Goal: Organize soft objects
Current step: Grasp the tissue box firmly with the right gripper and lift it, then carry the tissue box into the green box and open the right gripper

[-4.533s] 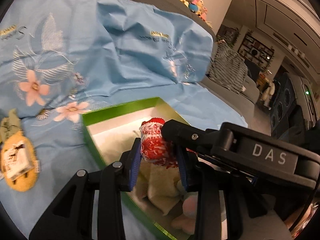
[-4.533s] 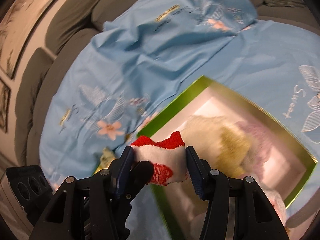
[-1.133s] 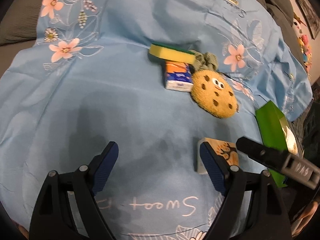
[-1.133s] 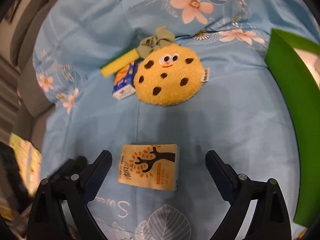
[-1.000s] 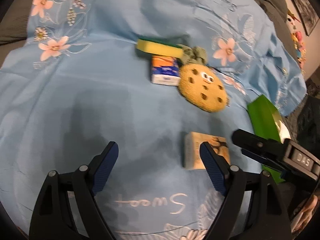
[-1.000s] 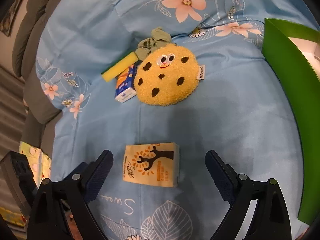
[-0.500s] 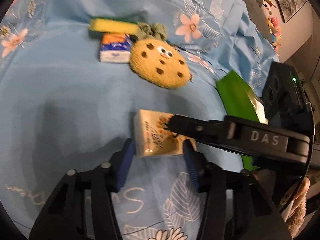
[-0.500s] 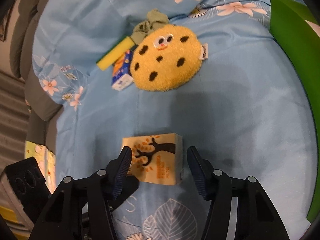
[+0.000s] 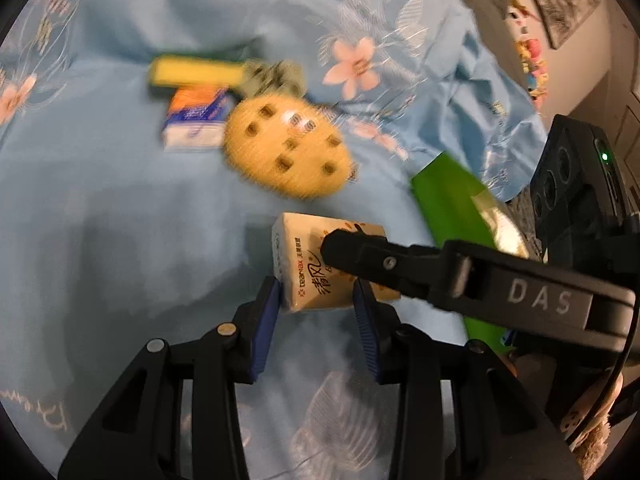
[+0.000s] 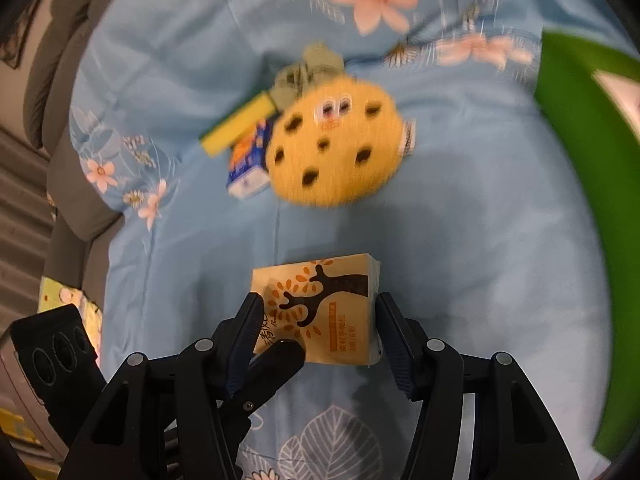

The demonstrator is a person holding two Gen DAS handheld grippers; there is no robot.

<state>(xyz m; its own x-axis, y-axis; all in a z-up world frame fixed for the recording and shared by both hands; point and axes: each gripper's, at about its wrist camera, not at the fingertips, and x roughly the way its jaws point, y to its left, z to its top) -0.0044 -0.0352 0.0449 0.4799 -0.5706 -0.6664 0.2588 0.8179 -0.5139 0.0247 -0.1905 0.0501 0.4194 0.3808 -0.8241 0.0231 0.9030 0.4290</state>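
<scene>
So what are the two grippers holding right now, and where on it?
Both are on the tissue pack: the right gripper grips its two short sides. The left gripper straddles one end, jaws closing on it.

We saw the tissue pack (image 10: pixel 320 304) lying on the sheet (image 10: pixel 460 260), with the cookie toy (image 10: pixel 334 144) behind it and the box (image 10: pixel 588 200) to its right.

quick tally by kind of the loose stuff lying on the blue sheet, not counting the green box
Tissue packs: 2, the tree-print pack and the blue and orange pack
Sponges: 1, yellow and green
Cookie plush: 1
Green scrunchie: 1
Total: 5
</scene>
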